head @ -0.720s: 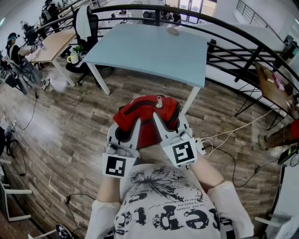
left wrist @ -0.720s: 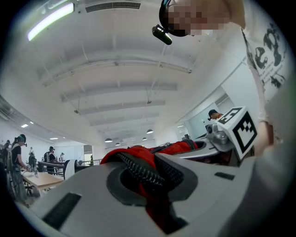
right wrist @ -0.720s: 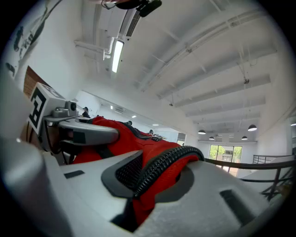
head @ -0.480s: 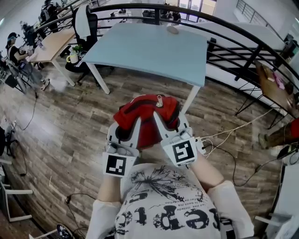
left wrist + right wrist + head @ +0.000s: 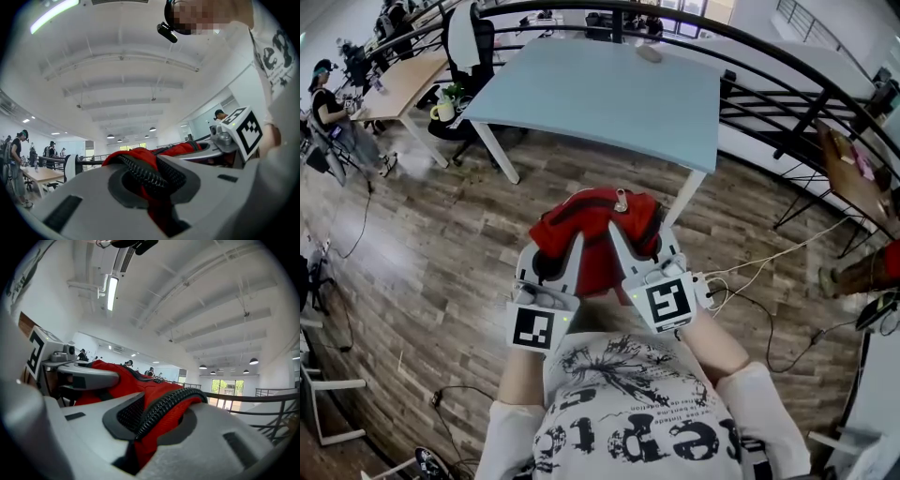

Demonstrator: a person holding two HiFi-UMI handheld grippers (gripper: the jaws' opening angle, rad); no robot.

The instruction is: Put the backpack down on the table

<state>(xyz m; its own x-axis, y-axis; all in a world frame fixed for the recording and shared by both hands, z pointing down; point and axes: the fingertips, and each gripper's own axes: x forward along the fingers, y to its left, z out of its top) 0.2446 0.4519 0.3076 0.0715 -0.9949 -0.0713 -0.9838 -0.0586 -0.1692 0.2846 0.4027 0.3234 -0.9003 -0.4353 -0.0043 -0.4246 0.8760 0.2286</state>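
1. Head view: the red backpack [image 5: 595,230] hangs in the air just short of the table's [image 5: 600,94] near edge, over the wood floor and not yet above the tabletop. The left gripper [image 5: 565,251] and right gripper [image 5: 623,239] hold it side by side from the person's side.
2. Head view, judgement: the carry-in is the step in hand. The bag needs to go forward past the near edge with both grippers level, then down on the bare middle. That spot is well apart from the small object [image 5: 648,57] at the table's far edge.
3. Left gripper view: the jaws pinch a fold of red fabric with black corded trim [image 5: 149,176]. The bite looks deep, with no gap showing.
4. Right gripper view: same here, the jaws are clamped on the red fabric and black trim [image 5: 161,411].
5. Judgement: neither gripper should let go until the bag's base rests on the table, since a soft bag sags and may tip.
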